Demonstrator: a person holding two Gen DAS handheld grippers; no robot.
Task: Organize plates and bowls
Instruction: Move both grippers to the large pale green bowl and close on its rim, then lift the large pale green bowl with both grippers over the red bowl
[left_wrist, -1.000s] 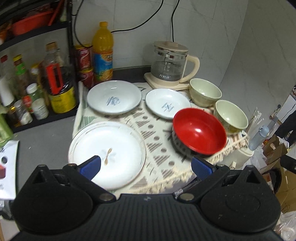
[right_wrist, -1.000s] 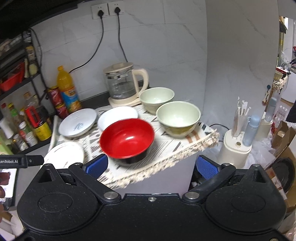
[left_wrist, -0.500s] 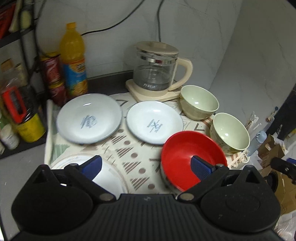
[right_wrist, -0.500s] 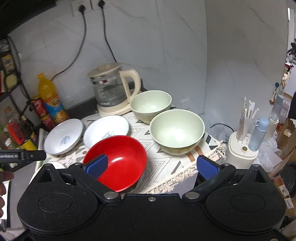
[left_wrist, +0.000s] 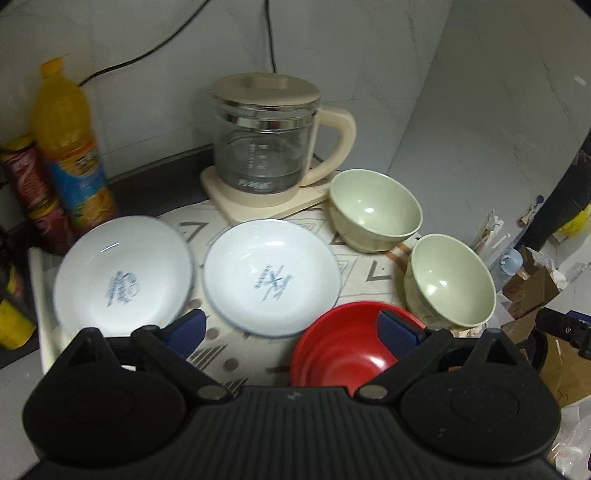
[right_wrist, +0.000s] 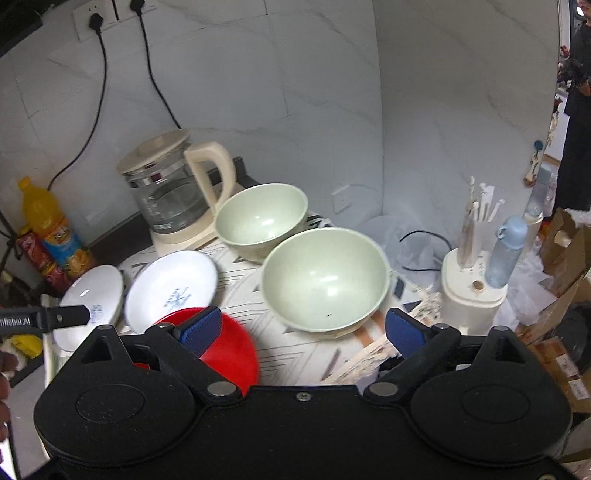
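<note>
Evidently nothing is stacked yet: in front of the kettle (left_wrist: 264, 136) two white plates (left_wrist: 271, 273) lie side by side, two green bowls (right_wrist: 325, 277) right of it, the red bowl (left_wrist: 343, 347) nearest. The left gripper (left_wrist: 291, 326) gapes wide and empty; the right gripper (right_wrist: 303, 328), wide, is closing, nothing gripped.

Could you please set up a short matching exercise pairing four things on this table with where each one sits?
Things:
1. red bowl
2. kettle
3. juice bottle
4. near green bowl

Places:
A. far left, by the wall
B. on a base behind the two white plates
C. nearest the left gripper, in front of a white plate
D. right edge of the mat, ahead of the right gripper

Pairs: 1-C, 2-B, 3-A, 4-D
</note>
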